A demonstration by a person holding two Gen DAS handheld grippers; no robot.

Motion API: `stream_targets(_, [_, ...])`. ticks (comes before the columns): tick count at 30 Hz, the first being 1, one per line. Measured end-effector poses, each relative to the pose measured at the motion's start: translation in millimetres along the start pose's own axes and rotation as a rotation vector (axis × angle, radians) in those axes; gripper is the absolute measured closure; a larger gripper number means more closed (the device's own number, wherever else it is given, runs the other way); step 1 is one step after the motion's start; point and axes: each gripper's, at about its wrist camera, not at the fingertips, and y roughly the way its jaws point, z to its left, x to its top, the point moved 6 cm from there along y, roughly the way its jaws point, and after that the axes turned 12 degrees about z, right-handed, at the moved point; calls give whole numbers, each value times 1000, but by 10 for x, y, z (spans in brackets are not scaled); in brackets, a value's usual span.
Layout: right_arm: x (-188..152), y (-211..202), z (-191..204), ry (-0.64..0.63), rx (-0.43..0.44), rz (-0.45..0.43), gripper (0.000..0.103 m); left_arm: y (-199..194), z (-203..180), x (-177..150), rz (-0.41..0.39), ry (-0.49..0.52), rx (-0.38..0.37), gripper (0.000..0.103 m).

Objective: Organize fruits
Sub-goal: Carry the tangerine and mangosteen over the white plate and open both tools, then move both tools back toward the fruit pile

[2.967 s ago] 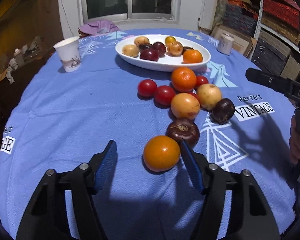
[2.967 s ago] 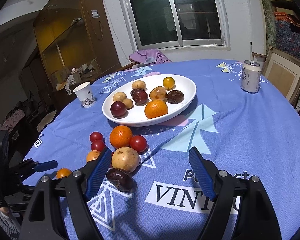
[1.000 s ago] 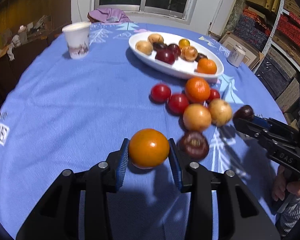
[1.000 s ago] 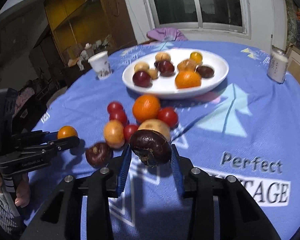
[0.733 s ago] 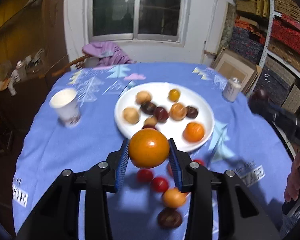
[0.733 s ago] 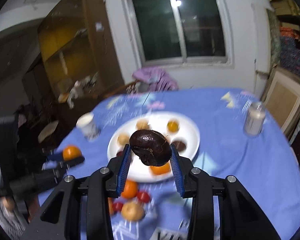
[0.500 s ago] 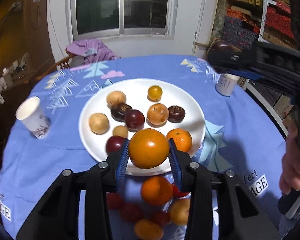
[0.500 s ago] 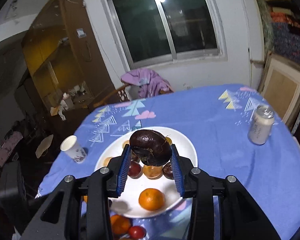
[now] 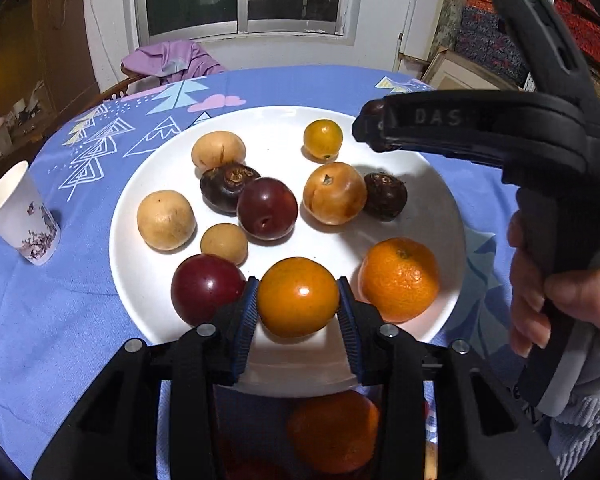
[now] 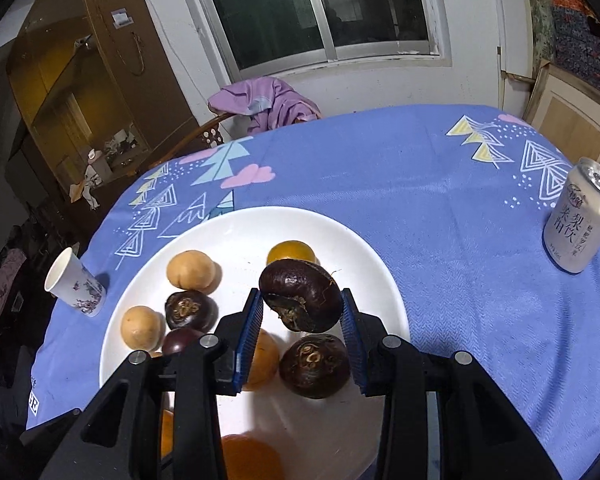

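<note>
Fruits are mostly on the white plate [image 9: 440,200] already. Left claw [image 9: 298,306] is clenched on an orange fruit [image 9: 298,296], low over the plate's near edge, between a red plum [image 9: 206,286] and a tangerine [image 9: 398,278]. Right claw [image 10: 302,312] grips a dark brown fruit [image 10: 300,300] higher up, over the plate's right side — both drops look straight down.

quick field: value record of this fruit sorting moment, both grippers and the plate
left gripper: shut on a smooth orange fruit, over the near part of the plate
right gripper: shut on a dark brown fruit, above the plate
white plate: already holds several fruits
paper cup: upright, left of plate
drink can: upright, right of plate
</note>
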Motion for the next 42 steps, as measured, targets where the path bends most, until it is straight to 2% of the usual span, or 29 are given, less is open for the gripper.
stream_targets(4, [-21, 121, -82, 15, -3, 21, 62, 12, -43, -16, 10, 17, -4, 65])
stream_targets(6, [-22, 112, -90, 17, -4, 16, 60, -4, -26, -15, 4, 4, -9, 58])
stream_targets(8, [-12, 74, -73, 13, 3, 5, 60, -39, 13, -10, -9, -12, -4, 45])
stream_targets(12, [2, -48, -29, 4, 10, -20, 59, -98, 81, -21, -11, -37, -39, 43])
stream_targets(16, [38, -386, 68, 4, 51, -88, 59, -279, 225, -42, -38, -75, -59, 43])
stream_targets(19, [0, -800, 230, -22, 82, -158, 50, -514, 404, -100, -84, -114, -46, 43])
stream_targets(20, [-52, -942, 296, -37, 92, -178, 44, -616, 478, -157, -106, -129, -35, 41])
stream_targets(22, [-220, -1191, 416, -83, 105, -204, 39, -740, 568, -286, -127, -149, -24, 35])
stream_targets(26, [-743, -1490, 463, -130, 89, -243, 32, -841, 633, -678, -119, -159, -2, 35])
stream_targets(30, [-1310, -1490, 253, -96, 52, -239, 32, -914, 556, -1146, -112, -121, 25, 35])
stream_targets(33, [-1650, -1382, 73, -64, 18, -194, 32, -952, 437, -1492, -105, -61, 45, 35])
stream_targets(37, [-1764, -1347, 17, -34, 67, -162, 32, -961, 262, -1641, -108, 13, 66, 35])
stream_targets(42, [-1790, -1332, 26, -28, 61, -156, 30, -854, 156, -1680, -72, 53, 55, 35])
